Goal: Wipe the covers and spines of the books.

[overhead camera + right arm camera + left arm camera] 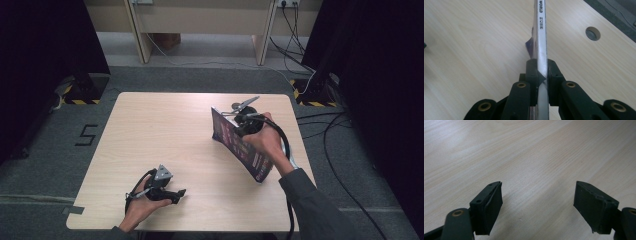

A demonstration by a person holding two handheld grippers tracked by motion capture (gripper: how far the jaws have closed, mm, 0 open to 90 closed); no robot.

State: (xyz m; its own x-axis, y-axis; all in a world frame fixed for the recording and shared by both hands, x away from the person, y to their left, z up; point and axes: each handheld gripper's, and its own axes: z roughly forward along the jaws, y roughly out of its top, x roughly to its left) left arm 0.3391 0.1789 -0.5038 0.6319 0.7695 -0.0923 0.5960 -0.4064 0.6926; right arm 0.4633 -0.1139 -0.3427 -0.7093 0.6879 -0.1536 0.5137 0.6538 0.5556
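**One magazine pinched upright at the worktop's right side**

Nearest the person, the left hand [142,202] lies palm-up at the near edge of the worktop [165,135], cradling the left gripper [176,195], which points toward the right along the surface. Its jaws stand wide apart with nothing between them; in the left gripper view the two black pads [489,206] frame bare wood.

Farther out and well to the right of that gripper, the right hand [262,137] reaches in from a grey sleeve [312,200], wrist raised, wrapped around the right gripper [239,122]. Its jaws are clamped tight on the spine of a magazine [240,147], which stands on edge, tilted, its dark purple cover facing left. In the right gripper view the white spine [541,37] runs straight up between the pads, printed with "WORLD" and some characters.

Count: two grippers, one magazine, one worktop. A round cable hole [592,33] sits in the worktop beyond the magazine, to its right.
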